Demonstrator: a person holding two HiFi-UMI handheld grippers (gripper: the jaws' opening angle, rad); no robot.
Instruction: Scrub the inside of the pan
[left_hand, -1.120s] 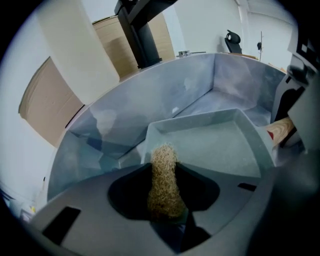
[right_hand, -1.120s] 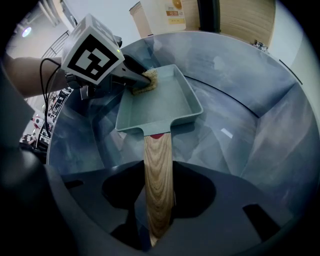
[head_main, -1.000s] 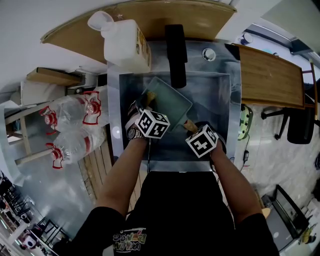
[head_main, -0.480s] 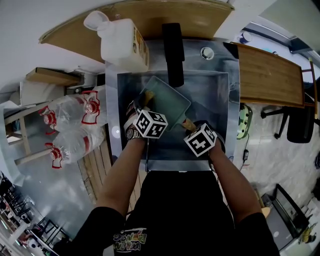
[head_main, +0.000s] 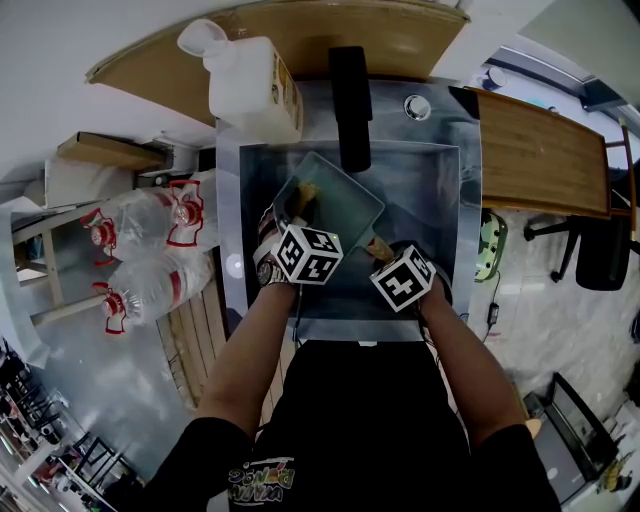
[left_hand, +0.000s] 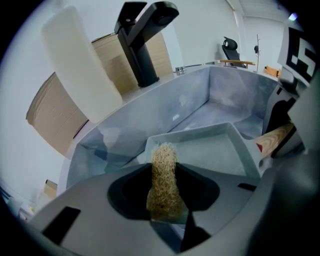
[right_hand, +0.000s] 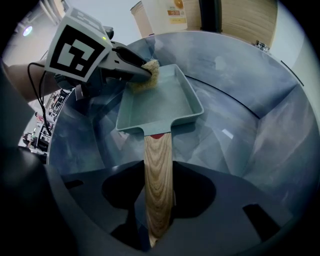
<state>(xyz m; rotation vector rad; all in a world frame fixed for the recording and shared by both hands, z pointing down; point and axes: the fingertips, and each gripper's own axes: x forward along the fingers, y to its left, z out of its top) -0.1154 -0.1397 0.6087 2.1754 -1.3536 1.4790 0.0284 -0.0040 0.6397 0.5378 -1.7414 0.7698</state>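
Potentially, pan (right_hand: 162, 105) twists in right gripper (right_hand: 159, 210), clamped on its handle (right_hand: 158, 165), if left gripper (left_hand: 163, 172), clamped on scourer (right_hand: 146, 77), presses hard at its eleven-o'clock corner.

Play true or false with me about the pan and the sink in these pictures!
1. The right gripper holds the pan by its wooden handle. True.
2. The left gripper is empty. False: it is shut on a tan scrubber.
3. The pan is round. False: it is rectangular.
4. The scrubber is at a corner of the pan far from the handle. True.
5. The faucet over the sink is white. False: it is black.
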